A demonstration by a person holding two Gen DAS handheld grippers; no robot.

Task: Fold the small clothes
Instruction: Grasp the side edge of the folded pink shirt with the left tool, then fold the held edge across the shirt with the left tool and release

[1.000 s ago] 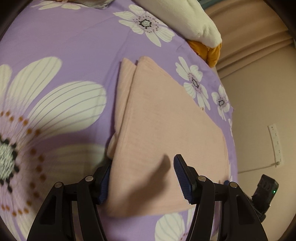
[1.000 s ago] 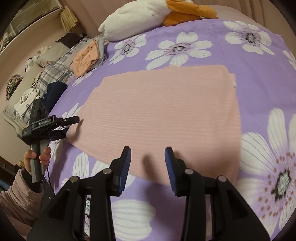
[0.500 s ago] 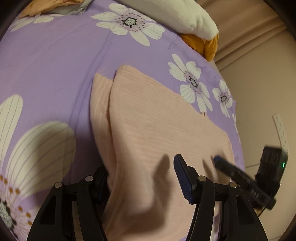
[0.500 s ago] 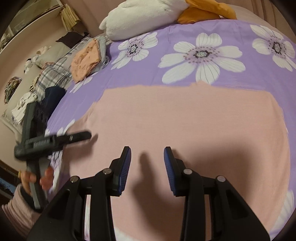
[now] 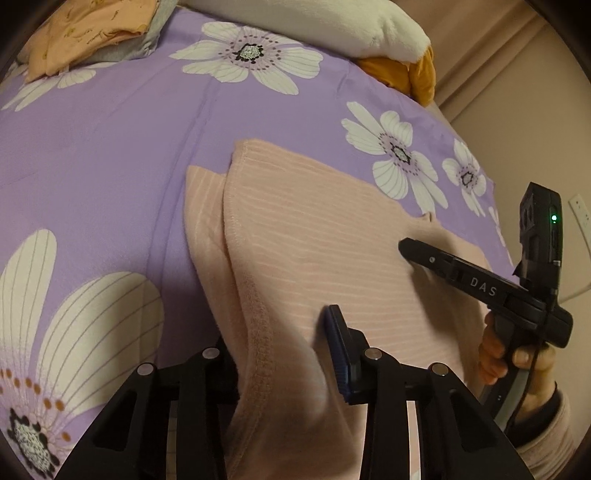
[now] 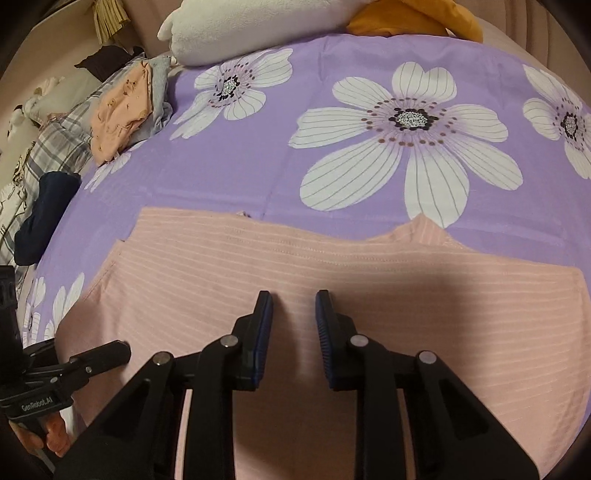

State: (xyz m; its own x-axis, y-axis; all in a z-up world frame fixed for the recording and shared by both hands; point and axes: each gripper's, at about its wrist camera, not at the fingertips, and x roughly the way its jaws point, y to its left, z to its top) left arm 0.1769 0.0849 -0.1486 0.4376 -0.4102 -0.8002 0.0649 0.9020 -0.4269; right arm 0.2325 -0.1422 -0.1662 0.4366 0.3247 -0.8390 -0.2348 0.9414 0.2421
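Note:
A folded pink ribbed garment point(image 5: 314, 236) lies on the purple flowered bedspread point(image 5: 110, 147). My left gripper point(image 5: 284, 354) is open with the garment's near edge bunched up between its jaws; the left fingertip is hidden behind the cloth. My right gripper point(image 6: 293, 317) is open and empty, hovering low over the middle of the garment point(image 6: 258, 266). The right gripper also shows in the left wrist view point(image 5: 443, 258) over the garment's right part. The left gripper shows in the right wrist view point(image 6: 96, 356) at the garment's left edge.
A white and orange plush toy point(image 6: 258, 22) lies at the bed's far edge. A pile of folded clothes with an orange piece point(image 6: 118, 110) on top sits at the far left, also in the left wrist view point(image 5: 85, 33). A wall point(image 5: 535, 129) is to the right.
Both grippers have moved forward over the garment. The garment's near edge has risen and bunched between my left jaws. The right gripper has come into the left wrist view.

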